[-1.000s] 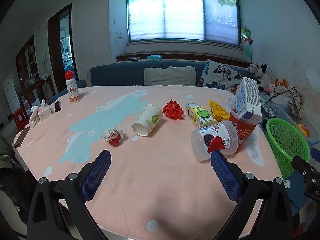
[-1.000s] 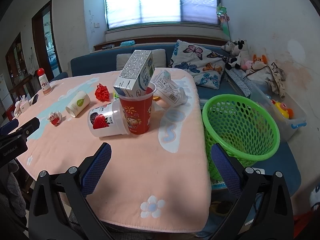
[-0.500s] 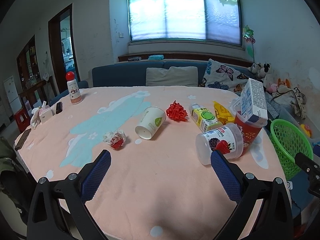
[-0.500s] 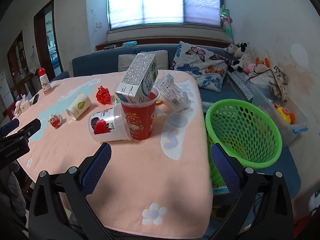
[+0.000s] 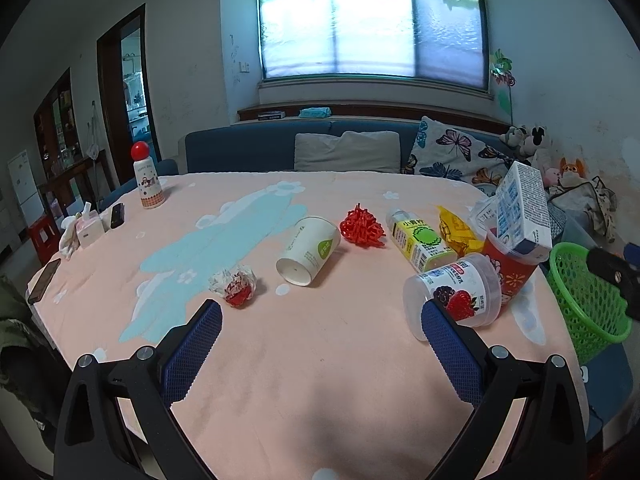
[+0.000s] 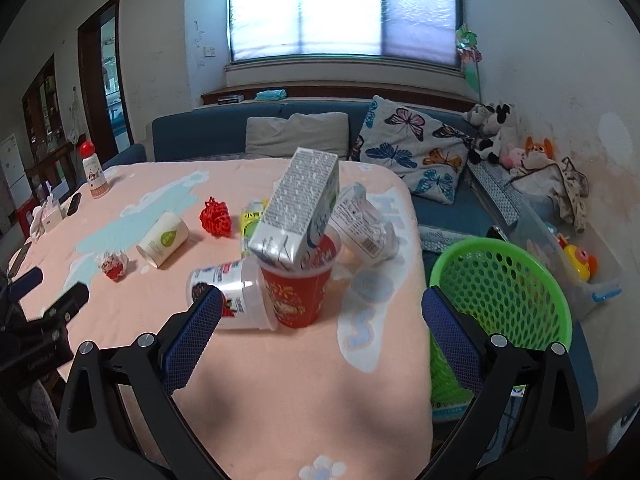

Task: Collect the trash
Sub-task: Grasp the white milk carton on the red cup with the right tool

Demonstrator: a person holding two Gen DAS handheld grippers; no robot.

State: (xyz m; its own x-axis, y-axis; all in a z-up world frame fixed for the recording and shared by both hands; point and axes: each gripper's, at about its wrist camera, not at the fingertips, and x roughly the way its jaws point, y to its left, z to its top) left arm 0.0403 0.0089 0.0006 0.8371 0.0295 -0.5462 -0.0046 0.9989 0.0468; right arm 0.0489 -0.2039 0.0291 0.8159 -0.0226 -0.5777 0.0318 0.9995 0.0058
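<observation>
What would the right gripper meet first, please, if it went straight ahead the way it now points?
Probably the red printed cup holding the tilted white carton; it stands between the open right gripper and the table's far side. The clear berry-label tub lies just left. Depth is uncertain.

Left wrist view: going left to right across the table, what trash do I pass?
Crumpled wrapper → white paper cup → red mesh ball → yellow-green bottle → clear berry tub → red cup, then the green basket off the table's edge.
</observation>
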